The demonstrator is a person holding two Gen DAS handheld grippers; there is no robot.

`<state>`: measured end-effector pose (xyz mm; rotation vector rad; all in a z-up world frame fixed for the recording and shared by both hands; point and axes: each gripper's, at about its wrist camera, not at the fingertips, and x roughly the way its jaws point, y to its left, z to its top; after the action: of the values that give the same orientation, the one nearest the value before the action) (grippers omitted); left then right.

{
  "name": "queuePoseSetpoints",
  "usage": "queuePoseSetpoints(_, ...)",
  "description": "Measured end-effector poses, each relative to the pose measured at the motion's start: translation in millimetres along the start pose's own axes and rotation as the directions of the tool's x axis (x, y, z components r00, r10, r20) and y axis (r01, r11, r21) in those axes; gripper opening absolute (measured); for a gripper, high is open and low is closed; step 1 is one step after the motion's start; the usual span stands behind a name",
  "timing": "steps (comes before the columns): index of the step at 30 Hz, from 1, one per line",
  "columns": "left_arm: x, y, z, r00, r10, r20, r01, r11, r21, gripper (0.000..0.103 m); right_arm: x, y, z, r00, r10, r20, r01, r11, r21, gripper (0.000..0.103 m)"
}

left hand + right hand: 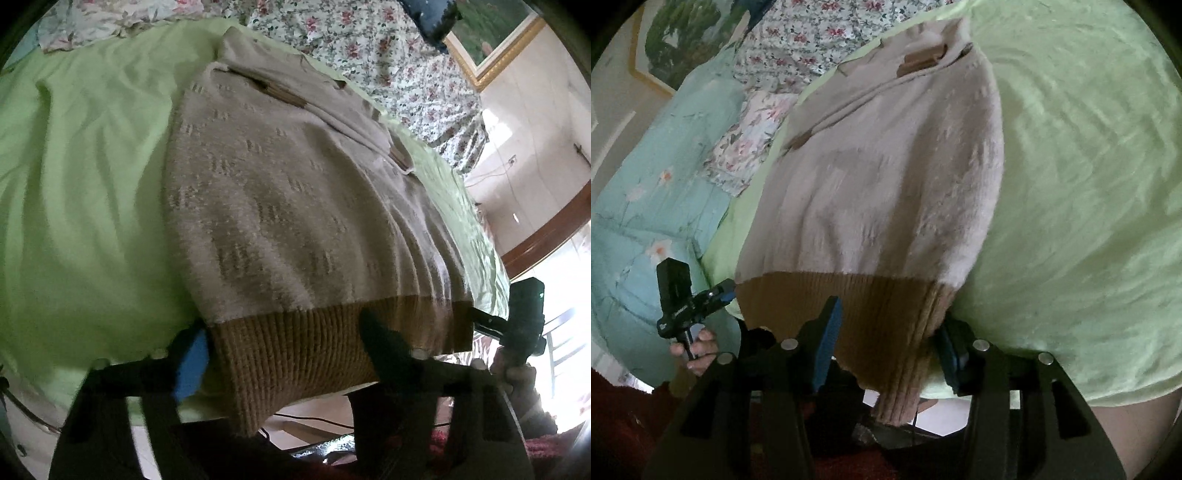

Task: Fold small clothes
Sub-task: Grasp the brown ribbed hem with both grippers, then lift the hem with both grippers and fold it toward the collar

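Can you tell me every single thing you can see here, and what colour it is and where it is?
sweater: one, beige with a brown ribbed hem, lying on the bed, hem hanging over the near edge
green sheet: one, light green, under the sweater
floral bedding: white with red flowers, at the far side of the bed
blue quilt: pale blue with white flowers, beside the sheet
framed picture: one, gold frame, on the wall
left gripper: black, blue pad, fingers wide apart either side of the hem's left end
right gripper: black, blue pads, fingers apart either side of the hem's right end
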<state>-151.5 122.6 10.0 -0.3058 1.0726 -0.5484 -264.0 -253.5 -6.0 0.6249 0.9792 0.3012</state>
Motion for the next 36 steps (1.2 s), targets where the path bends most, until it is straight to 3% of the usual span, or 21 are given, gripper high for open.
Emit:
queuePoseSetpoints(2,1.7,1.7,0.2,1.0,0.004,0.001,-0.004,1.0,-0.003,0.05,-0.9,-3.6,0.8,1.0,0.024,0.009,-0.024,1.0,0.009,0.05)
queuePoseSetpoints(4,2.4,5.0,1.8,1.0,0.005,0.001,-0.005,1.0,-0.009,0.024,-0.7,-6.3,1.4,0.999,0.041,0.018,-0.041,0.999,0.023,0.046)
queuePoseSetpoints(6,1.1,9.8,3.1,1.0,-0.004,0.0,0.004,1.0,-0.024,0.01,0.3,-4.9,1.6,1.0,0.011,0.019,-0.011,1.0,0.004,0.013)
queuePoseSetpoints(7,-1.2,10.9,2.9,1.0,-0.003,0.006,0.003,1.0,-0.03,0.008,-0.9,-6.1,1.4,1.0,-0.009,0.023,0.009,1.0,-0.004,0.01)
queuePoseSetpoints(13,-26.2,4.1,6.4,0.998,-0.023,0.065,0.024,1.0,-0.018,0.007,-25.1,-18.1,3.5,0.995,0.051,0.091,-0.054,0.998,0.03,0.009)
queuePoseSetpoints(17,-47.1,-6.3,23.5,0.987,-0.08,0.139,0.082,0.997,-0.012,0.007,-45.5,-8.0,17.1,0.985,0.085,0.153,-0.086,0.996,0.001,0.009)
queuePoseSetpoints(21,-60.8,-21.6,49.6,0.976,-0.082,0.203,0.078,0.997,0.029,0.007,-61.0,7.5,38.8,0.967,0.127,0.22,-0.124,0.992,-0.029,0.009)
queuePoseSetpoints(29,-62.7,-48.2,137.3,0.942,-0.068,0.328,0.047,0.996,0.072,0.007,-71.1,31.6,115.9,0.927,0.153,0.343,-0.133,0.988,-0.081,0.009)
queuePoseSetpoints(36,-24.8,-43.8,235.8,0.924,0.03,0.38,-0.036,0.999,0.009,0.007,-51.8,23.4,210.1,0.905,0.084,0.417,-0.077,0.996,-0.035,0.009)
